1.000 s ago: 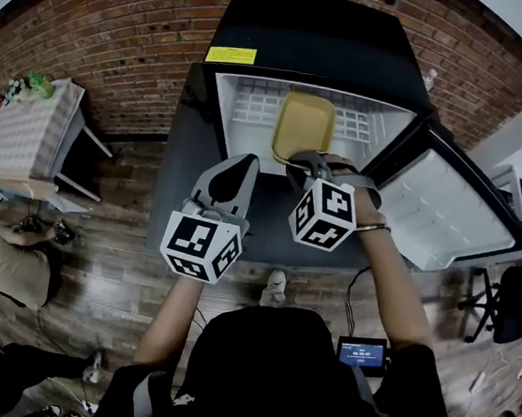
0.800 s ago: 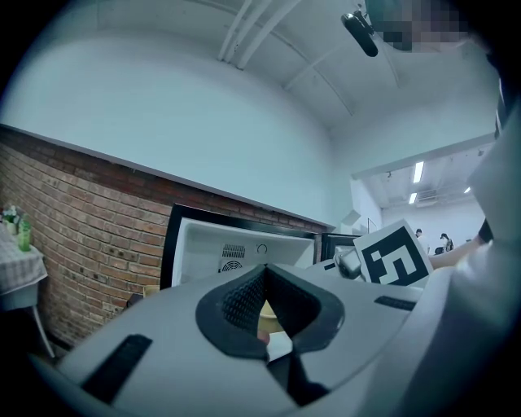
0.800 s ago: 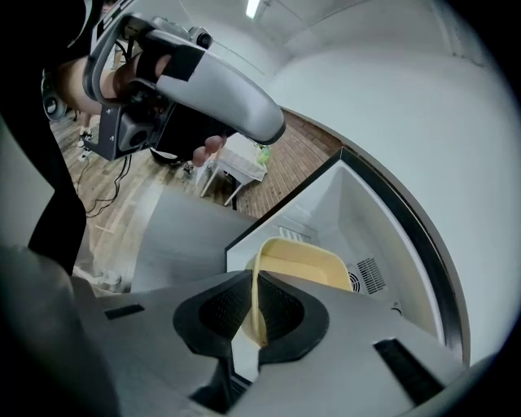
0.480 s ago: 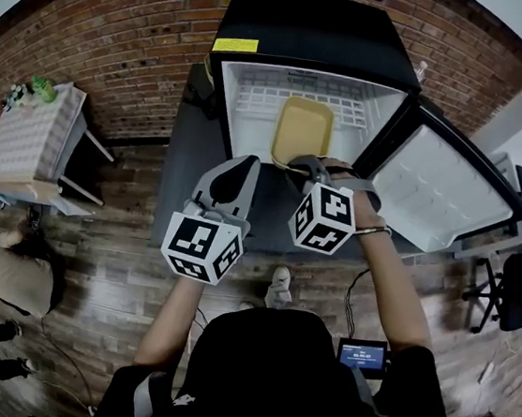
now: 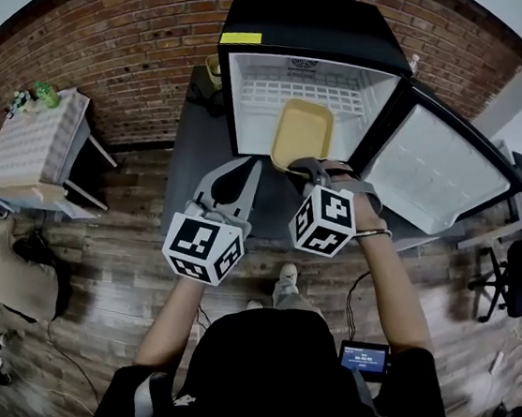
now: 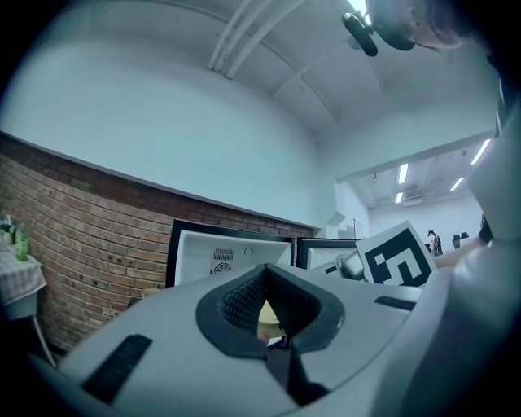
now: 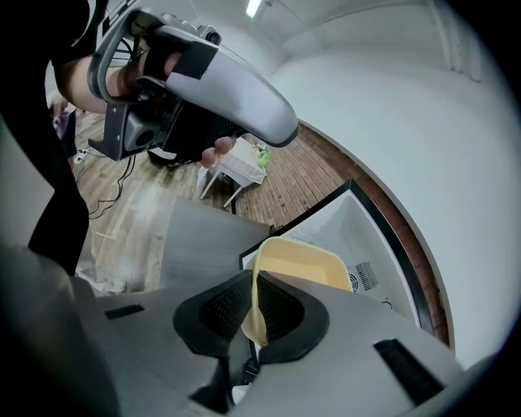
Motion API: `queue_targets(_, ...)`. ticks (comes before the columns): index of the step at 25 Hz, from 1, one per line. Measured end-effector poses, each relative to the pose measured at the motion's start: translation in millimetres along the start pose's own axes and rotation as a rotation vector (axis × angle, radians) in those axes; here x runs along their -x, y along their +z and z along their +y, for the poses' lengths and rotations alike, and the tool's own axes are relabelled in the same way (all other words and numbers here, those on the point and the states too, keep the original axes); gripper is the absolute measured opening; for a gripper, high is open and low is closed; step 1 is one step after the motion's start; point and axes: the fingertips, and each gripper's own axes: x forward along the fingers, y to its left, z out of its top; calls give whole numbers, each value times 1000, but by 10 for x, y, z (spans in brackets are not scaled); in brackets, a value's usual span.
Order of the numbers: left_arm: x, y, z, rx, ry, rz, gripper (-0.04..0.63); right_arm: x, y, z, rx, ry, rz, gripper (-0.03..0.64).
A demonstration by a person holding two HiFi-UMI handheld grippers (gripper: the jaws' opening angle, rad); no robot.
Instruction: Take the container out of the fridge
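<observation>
A shallow yellow container sticks out of the open black fridge, its far end still over the white wire shelf. My right gripper is shut on the container's near rim. In the right gripper view the yellow container's wall runs edge-on between the dark pads of the right gripper. My left gripper hovers just left of the container with its jaws together and nothing in them. From the left gripper I see the fridge ahead.
The fridge door swings wide open to the right. The fridge stands on a grey mat against a brick wall. A small table with a checked cloth is at the left, a person crouches lower left, a chair at right.
The container has slid outward from the fridge toward me, still in the right gripper. The left gripper has kept its place beside it.
</observation>
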Motion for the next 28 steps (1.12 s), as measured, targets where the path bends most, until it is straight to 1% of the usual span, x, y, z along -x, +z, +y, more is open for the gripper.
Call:
queue_targets(6,160,31,-127,-13,-15,-8,12,135,67,149,1,-13,-2,55)
queue_targets(15,243,113,-308,-25,-21,-17,12,318,71,234,9,-17,-8,55)
queue_targets(19,247,106,-459,-36,-25,-11,12,432,16,283,4,-23,-16,55)
queue_targets(28,241,133,-863,-24,-12,-14,12,747,-163,468,21,1,-30,55)
